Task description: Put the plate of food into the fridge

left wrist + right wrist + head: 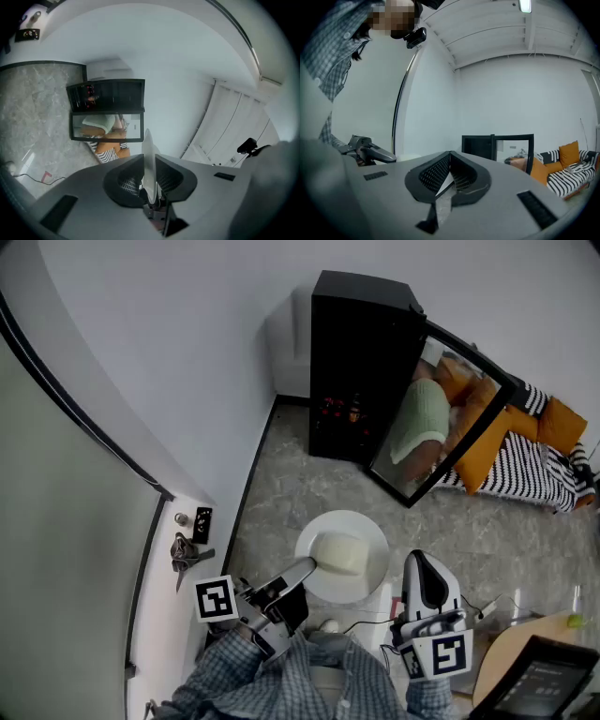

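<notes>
clamping plate [371, 532] rim, left gripper [307, 568]; fridge [361, 343] interior murky

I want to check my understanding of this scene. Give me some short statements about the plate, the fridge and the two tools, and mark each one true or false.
1. The left tool is shut on the rim of the plate. True.
2. The door of the fridge is closed. False: it stands open.
3. The right tool also grips the plate. False: its jaws are together with nothing between them.
4. A pale block of food lies on the plate. True.
5. The plate is inside the fridge. False: it is held by the left tool, apart from the fridge.
</notes>
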Motion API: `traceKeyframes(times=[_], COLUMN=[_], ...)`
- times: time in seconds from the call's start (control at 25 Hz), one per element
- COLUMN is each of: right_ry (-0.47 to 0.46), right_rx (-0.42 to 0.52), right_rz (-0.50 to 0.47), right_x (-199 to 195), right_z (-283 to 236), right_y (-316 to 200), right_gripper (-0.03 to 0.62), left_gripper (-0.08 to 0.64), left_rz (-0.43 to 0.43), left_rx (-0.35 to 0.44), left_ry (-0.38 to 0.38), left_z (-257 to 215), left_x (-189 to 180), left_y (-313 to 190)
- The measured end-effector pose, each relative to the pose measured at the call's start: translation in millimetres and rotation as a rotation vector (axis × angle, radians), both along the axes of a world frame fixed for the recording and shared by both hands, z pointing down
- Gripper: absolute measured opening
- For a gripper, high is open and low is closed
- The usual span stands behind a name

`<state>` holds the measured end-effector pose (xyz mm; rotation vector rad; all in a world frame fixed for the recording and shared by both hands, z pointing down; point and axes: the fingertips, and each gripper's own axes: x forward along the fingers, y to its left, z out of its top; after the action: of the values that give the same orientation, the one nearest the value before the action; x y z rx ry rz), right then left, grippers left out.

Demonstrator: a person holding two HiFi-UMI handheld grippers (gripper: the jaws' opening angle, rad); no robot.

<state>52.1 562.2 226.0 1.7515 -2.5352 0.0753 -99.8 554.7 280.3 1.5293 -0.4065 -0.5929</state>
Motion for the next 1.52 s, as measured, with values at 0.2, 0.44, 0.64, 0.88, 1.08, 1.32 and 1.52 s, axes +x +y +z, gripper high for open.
traceKeyframes(times=[0.2,0.44,0.64,0.88,1.08,1.32,1.52], right_ry=[0.000,-0.034,-0.232,-0.292,-0.534,-0.917,-1.040], right_rx=[0.003,-0.022,-0.144,-0.264,-0.367,-0.507,-0.541], right_rz=[-0.005,0.002,-0.027,-0.081,-0.087,-0.165,-0.186], right_x=[-2.5,0.9,3.3,-8.9,-5.9,-12.4,-17.9], right_z=[-0.4,2.7,14.2,31.9,38.5,44.9,50.0], right_y=[0.2,-0.1,0.4,3.3,5.7,6.3,7.0], right_gripper=[0.009,0.009,0.009,0.009,0.016,0.098,0.097], left_gripper=[0.061,0.061,0.061,0.061,0.061,0.061,0.061], left_rz=[-0.001,-0.007,-0.019,-0.047,-0.078,-0.098,-0.102], left_rx=[-0.004,-0.001,0.000,0.003,0.010,0.015,0.029], left_ry=[0.001,0.001,-0.006,0.007,0.011,0.022,0.009], left_z=[0.6,2.0,4.1,4.4,5.7,3.3,2.9], left_x=[-0.6,0.0,-1.3,-7.2,-8.4,-6.2,-1.7], left_y=[0.4,1.0,2.3,0.8,0.8,2.9,5.9])
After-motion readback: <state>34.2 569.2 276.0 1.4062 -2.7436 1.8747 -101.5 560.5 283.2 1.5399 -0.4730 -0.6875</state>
